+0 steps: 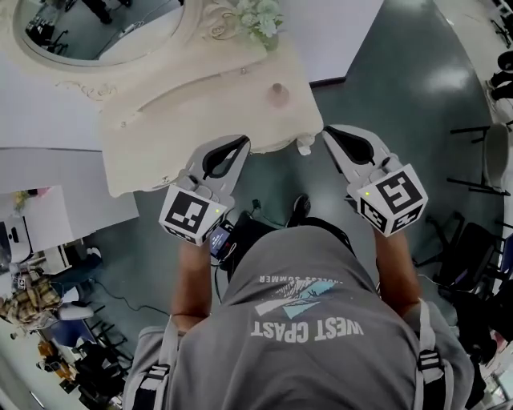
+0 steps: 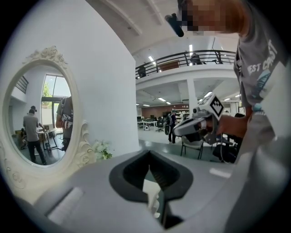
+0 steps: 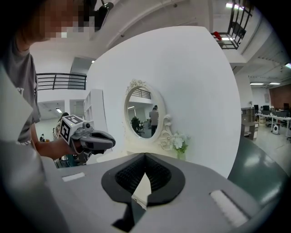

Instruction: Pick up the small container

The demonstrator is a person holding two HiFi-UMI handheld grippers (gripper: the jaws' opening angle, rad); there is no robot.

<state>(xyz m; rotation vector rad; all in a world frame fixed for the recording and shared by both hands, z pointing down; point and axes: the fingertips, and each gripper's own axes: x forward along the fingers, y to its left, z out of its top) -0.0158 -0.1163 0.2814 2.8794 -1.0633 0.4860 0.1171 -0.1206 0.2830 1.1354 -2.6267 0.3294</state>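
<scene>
The small container [image 1: 277, 94], a pinkish round pot, stands on the cream vanity table [image 1: 200, 112] near its front right corner. My left gripper [image 1: 240, 142] hovers over the table's front edge, left of and nearer to me than the container, with its jaws shut and empty. My right gripper [image 1: 330, 132] hangs just off the table's right corner, also shut with nothing in it. In the left gripper view the closed jaws [image 2: 149, 152] point past the table, and the right gripper [image 2: 200, 120] shows beyond. The right gripper view shows its closed jaws [image 3: 144, 155] and the left gripper [image 3: 88, 136].
An oval mirror [image 1: 96, 24] in an ornate cream frame stands at the table's back, with a bunch of white flowers [image 1: 258, 18] beside it. A white wall panel [image 3: 200, 91] rises behind. Dark chairs [image 1: 481, 160] stand on the green floor to the right, clutter at the left.
</scene>
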